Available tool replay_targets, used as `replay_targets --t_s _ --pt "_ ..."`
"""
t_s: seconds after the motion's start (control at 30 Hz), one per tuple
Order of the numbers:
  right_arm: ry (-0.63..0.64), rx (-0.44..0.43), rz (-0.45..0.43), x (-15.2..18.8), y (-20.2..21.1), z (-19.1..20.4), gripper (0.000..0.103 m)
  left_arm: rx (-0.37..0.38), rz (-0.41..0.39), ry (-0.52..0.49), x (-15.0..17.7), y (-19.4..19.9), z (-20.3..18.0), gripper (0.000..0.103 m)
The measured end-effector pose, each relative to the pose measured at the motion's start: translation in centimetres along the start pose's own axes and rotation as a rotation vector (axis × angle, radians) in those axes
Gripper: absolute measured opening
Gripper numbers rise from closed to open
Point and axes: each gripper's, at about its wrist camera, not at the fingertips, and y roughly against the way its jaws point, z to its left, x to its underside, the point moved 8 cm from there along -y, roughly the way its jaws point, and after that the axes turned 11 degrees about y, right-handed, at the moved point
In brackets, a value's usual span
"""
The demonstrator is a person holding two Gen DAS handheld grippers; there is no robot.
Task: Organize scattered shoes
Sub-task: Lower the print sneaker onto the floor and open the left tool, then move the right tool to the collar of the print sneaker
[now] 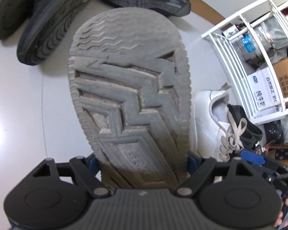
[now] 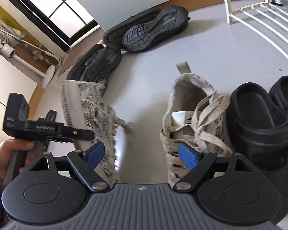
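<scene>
**Left gripper grips a patterned sneaker, right gripper open over its mate**

The left gripper (image 1: pixel 142 163) has its blue pads closed against both sides of a patterned sneaker (image 1: pixel 128 88), gripped at the narrow end of its grey, zigzag-treaded sole, which faces the left wrist camera and fills most of that view. In the right wrist view this same shoe (image 2: pixel 90 115) shows its cream, black-marked upper, held up off the white floor (image 2: pixel 153 61) with a lace end dangling, and the left gripper's body is seen side-on with a hand (image 2: pixel 3 157) around its handle.

The right gripper (image 2: pixel 144 154) stands wide open with nothing between its blue pads (bare floor shows in the gap). Just past its right finger sits the matching sneaker (image 2: pixel 194 118), upright on the floor, laces loose. Touching that shoe's outer side is a pair of black clogs (image 2: pixel 259 122), side by side.

Farther off, along the floor's far edge near the brown skirting, lie dark sneakers (image 2: pixel 151 30) on their sides, soles showing, in two pairs. A white wire rack (image 1: pixel 245 61) stands toward the right, holding bottles and boxes.
</scene>
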Motion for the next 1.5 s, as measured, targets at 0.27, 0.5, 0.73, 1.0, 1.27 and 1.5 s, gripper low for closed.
replay_targets --t_s 0.27,0.5,0.73,1.0,1.27,1.5 --pt "-0.004 0.003 0.006 0.4 0.3 -0.2 0.088 -0.102 -0.011 0.011 1.9 3.2 2.1 0.087" --pt "0.005 -0.002 0.022 0.7 -0.1 -0.1 0.088 -0.103 -0.014 0.069 1.9 4.6 3.2 0.098" --pt "0.022 -0.013 0.037 1.1 -0.4 0.5 0.088 -0.092 -0.044 0.163 1.9 7.6 5.6 0.099" --pt "0.054 -0.03 0.055 1.3 -1.1 1.7 0.088 -0.121 -0.09 0.25 2.2 9.5 8.0 0.102" --pt "0.095 -0.068 0.106 0.5 -2.6 3.6 0.088 -0.134 -0.153 0.307 3.1 13.1 10.8 0.102" --pt "0.131 -0.101 0.151 -0.2 -3.9 5.2 0.088 -0.122 -0.193 0.294 4.6 15.4 10.7 0.102"
